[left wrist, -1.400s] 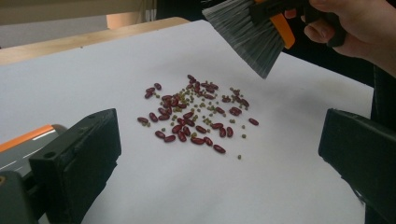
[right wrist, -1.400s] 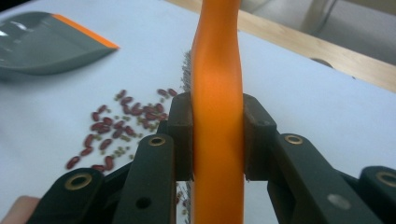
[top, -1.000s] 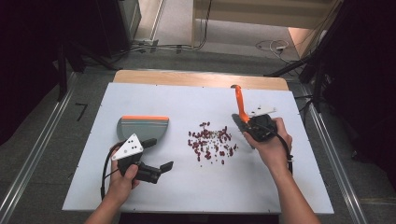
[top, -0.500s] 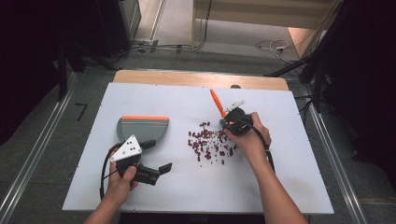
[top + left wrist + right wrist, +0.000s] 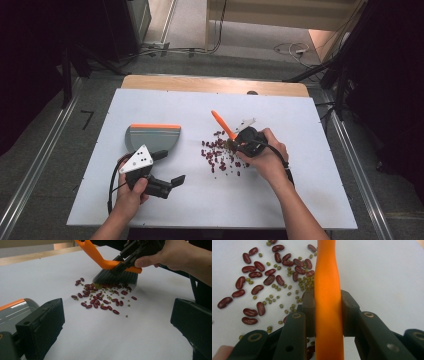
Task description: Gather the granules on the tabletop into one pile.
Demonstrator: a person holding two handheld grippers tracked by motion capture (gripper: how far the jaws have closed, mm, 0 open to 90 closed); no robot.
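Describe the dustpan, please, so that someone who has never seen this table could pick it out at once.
Start at the white table and look to its left half, away from the scattered beans. The dustpan lies flat there, just beyond the left gripper. It is the grey scoop with an orange strip along its far edge, while the other orange item, the brush, has bristles.
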